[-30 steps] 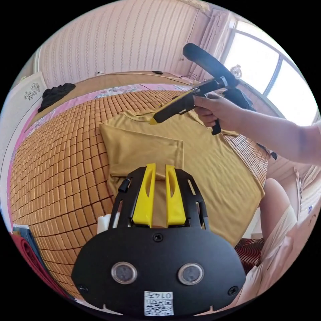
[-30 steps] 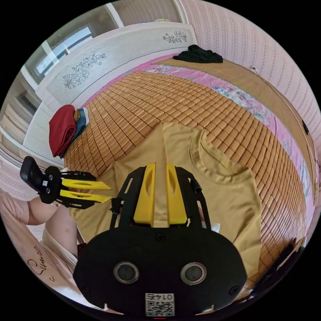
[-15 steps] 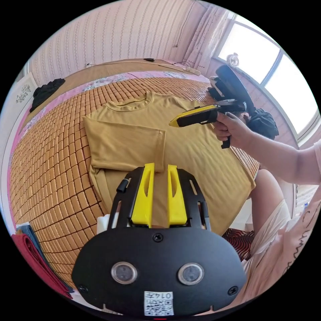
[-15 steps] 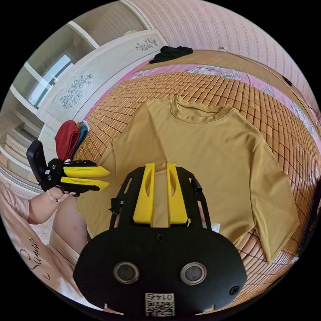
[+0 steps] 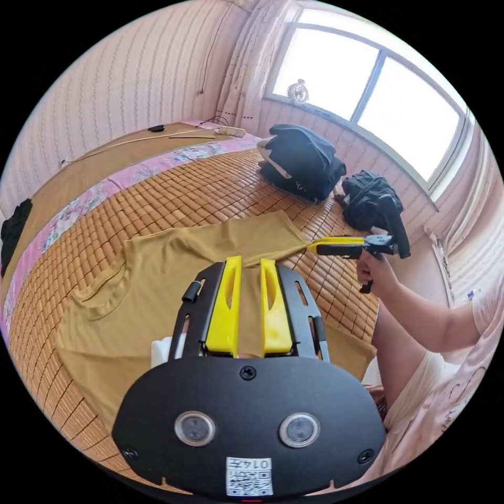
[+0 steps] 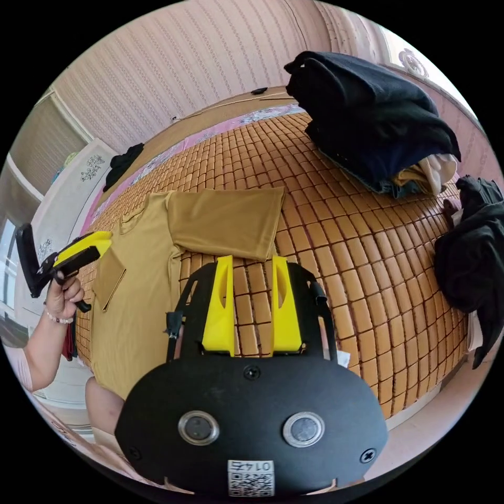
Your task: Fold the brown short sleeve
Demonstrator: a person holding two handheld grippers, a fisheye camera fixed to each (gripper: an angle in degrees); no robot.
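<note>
The brown short-sleeve shirt (image 5: 157, 294) lies flat on a woven bamboo mat (image 5: 210, 184). In the right gripper view the shirt (image 6: 136, 294) has its near sleeve (image 6: 226, 220) spread out sideways and its far sleeve (image 6: 107, 273) folded in over the body. My right gripper (image 6: 253, 262) is open over bare mat just short of the spread sleeve's hem. In the left gripper view a hand holds the right gripper (image 5: 336, 245) at the sleeve's end. My left gripper (image 5: 251, 260) hovers over the shirt's body, jaws slightly apart and holding nothing. A hand holds the left gripper (image 6: 79, 249) beside the folded sleeve.
A pile of dark folded clothes (image 6: 367, 115) and a black bundle (image 6: 472, 252) sit on the mat beyond the spread sleeve, below the window. A black garment (image 6: 123, 160) lies far off by the wall. The person's leg (image 5: 399, 346) is at the bed's edge.
Both views have swung toward the window side. The right gripper has left the shirt's body for the spread sleeve's hem, and its jaws stand wider. The far sleeve stays folded.
</note>
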